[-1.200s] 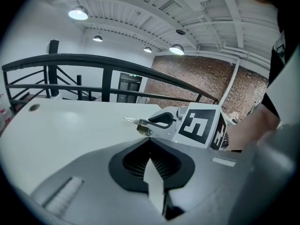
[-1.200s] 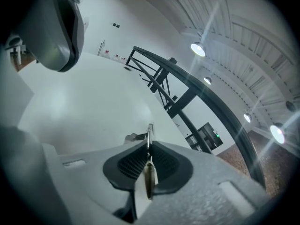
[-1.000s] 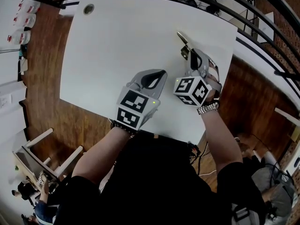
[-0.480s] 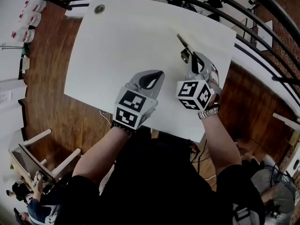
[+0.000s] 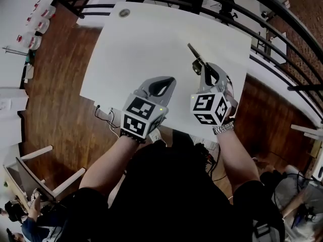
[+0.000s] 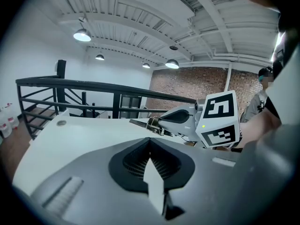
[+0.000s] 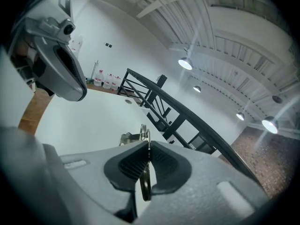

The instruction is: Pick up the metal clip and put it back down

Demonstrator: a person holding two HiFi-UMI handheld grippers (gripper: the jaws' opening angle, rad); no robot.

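The metal clip [image 5: 195,56] is a thin steel piece with a folded end, and it sticks out forward from my right gripper [image 5: 206,70], which is shut on it. In the right gripper view the clip [image 7: 142,136] stands on edge between the pads, above the white table [image 5: 141,49]. My left gripper [image 5: 169,79] hovers beside the right one near the table's front edge. It is shut with nothing in it, and its jaws meet at the tip [image 6: 150,142]. From the left gripper view, the clip [image 6: 146,124] and the right gripper [image 6: 180,118] show ahead.
A black railing [image 5: 252,4] runs round the table's far and right sides. A round grommet [image 5: 124,13] sits in the far left corner. Cables [image 5: 103,116] hang under the front edge. Wooden floor lies to the left, with bottles [image 5: 35,26] at its edge.
In the head view both grippers now sit nearer the table's front edge, and the table has shifted in the picture. The clip stays held in the right jaws.
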